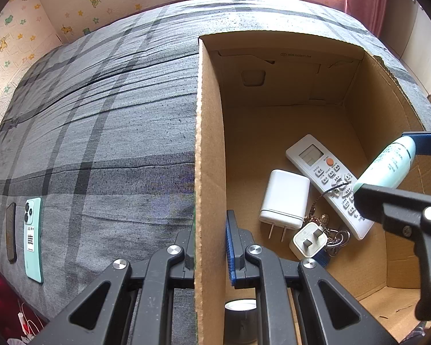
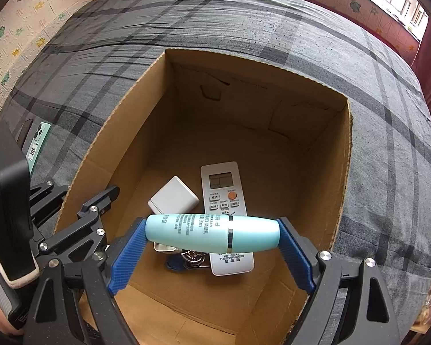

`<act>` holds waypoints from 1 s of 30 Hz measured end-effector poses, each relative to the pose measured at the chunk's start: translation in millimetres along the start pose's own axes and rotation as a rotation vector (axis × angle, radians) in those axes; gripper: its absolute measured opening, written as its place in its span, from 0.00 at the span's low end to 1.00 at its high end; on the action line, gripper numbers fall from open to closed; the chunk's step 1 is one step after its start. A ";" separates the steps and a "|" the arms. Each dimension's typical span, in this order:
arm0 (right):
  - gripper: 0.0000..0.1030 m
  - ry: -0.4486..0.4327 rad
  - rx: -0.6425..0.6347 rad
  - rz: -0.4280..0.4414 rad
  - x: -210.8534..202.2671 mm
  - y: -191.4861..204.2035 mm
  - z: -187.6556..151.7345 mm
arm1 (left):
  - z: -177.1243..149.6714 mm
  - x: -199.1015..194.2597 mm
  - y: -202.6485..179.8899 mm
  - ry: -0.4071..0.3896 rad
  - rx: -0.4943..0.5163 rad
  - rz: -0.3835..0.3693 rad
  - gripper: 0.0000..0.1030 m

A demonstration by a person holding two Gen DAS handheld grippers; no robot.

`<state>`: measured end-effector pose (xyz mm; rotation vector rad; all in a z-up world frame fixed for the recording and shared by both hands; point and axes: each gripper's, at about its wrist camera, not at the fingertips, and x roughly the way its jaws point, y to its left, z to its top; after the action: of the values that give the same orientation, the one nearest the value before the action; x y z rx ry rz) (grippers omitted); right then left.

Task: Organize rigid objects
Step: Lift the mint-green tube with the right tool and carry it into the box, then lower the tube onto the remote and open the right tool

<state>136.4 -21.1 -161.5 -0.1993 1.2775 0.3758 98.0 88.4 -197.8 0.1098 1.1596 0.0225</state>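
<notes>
Right claw point(image 2: 212, 237) clamped end-to-end on pale-blue lotion bottle point(image 2: 212, 234), held crosswise above open cardboard box point(image 2: 342, 155) on bed, likely for drop beside remote point(image 2: 225, 201), white charger point(image 2: 173, 197), keys. Left claw point(image 1: 209, 256) pinched together on box's left wall, likely steadying it. Green phone point(image 1: 33, 238) waits near bed's left edge.
</notes>
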 end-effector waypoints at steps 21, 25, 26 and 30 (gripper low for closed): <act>0.89 0.049 0.068 -0.009 24.8 7.3 7.0 | 1.3 -0.8 1.3 0.001 0.000 0.000 0.14; 0.89 0.048 0.065 -0.005 25.0 7.6 9.3 | 1.1 -1.0 1.1 0.000 0.000 0.000 0.14; 0.88 0.048 0.064 -0.005 24.8 7.7 9.5 | 1.0 -0.9 1.2 0.000 0.000 0.000 0.14; 0.88 0.035 0.062 -0.010 21.8 8.5 8.4 | 0.8 -0.6 1.7 0.000 0.000 0.000 0.14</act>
<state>145.8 -6.7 -179.4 -0.1603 1.3205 0.3247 98.6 90.0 -196.7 0.1093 1.1591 0.0224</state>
